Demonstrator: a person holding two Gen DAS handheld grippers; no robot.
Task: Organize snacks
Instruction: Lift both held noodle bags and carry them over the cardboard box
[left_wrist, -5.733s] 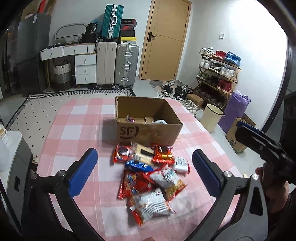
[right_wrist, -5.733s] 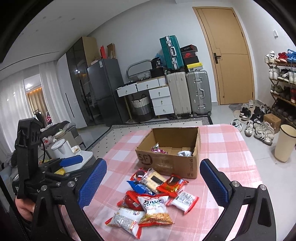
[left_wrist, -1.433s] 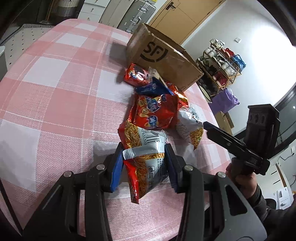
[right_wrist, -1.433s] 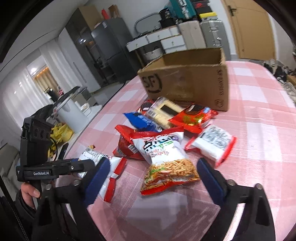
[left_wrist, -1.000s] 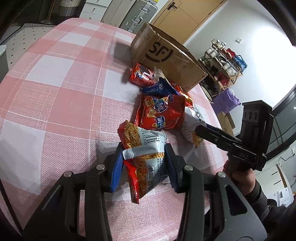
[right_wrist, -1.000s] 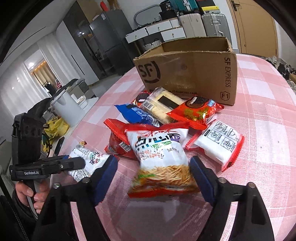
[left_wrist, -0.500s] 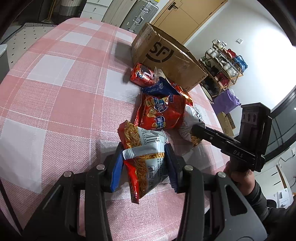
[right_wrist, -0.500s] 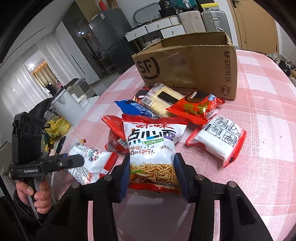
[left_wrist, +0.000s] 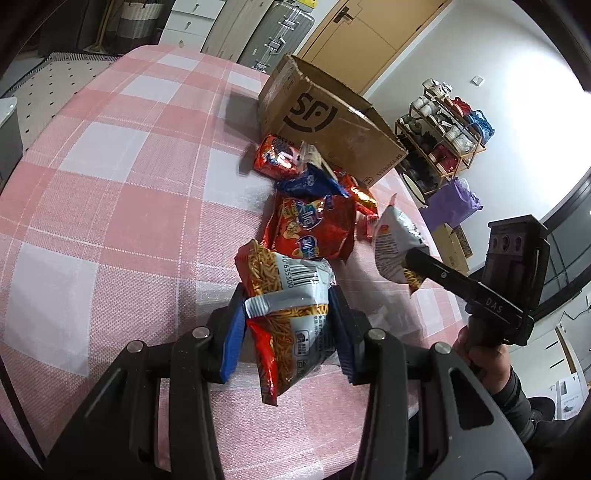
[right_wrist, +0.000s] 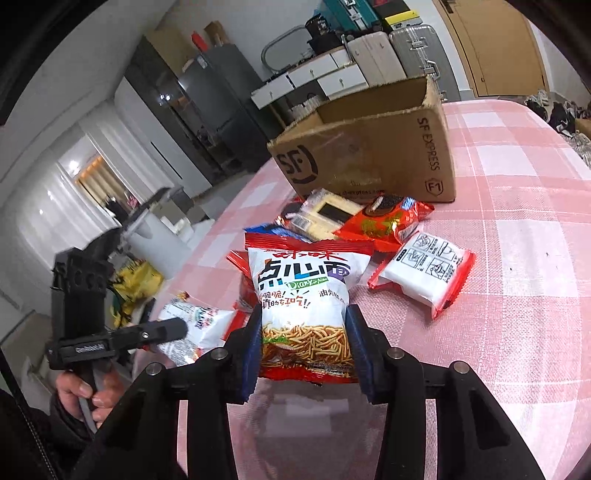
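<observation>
My left gripper (left_wrist: 288, 334) is shut on a grey-and-red noodle snack bag (left_wrist: 291, 280), held just above the pink checked table (left_wrist: 110, 184). My right gripper (right_wrist: 304, 347) is shut on a white-and-red noodle bag (right_wrist: 303, 280), which is tilted up off the pile. In the left wrist view that bag (left_wrist: 395, 240) hangs from the right gripper (left_wrist: 424, 264). The other snacks lie in front of the open cardboard box (right_wrist: 369, 155): a big red bag (left_wrist: 314, 229), a blue packet (left_wrist: 310, 181), a white packet (right_wrist: 424, 273) and an orange-red packet (right_wrist: 384, 221).
The box (left_wrist: 332, 125) stands on the far part of the table. A shoe rack (left_wrist: 447, 125), a purple bag (left_wrist: 454, 203) and a bin stand on the floor to the right. Suitcases (right_wrist: 406, 48), drawers and a fridge (right_wrist: 218, 96) line the far wall.
The right gripper's jaws closed on the white-and-red noodle bag and raised its near end off the pile. The left gripper kept still with its bag.
</observation>
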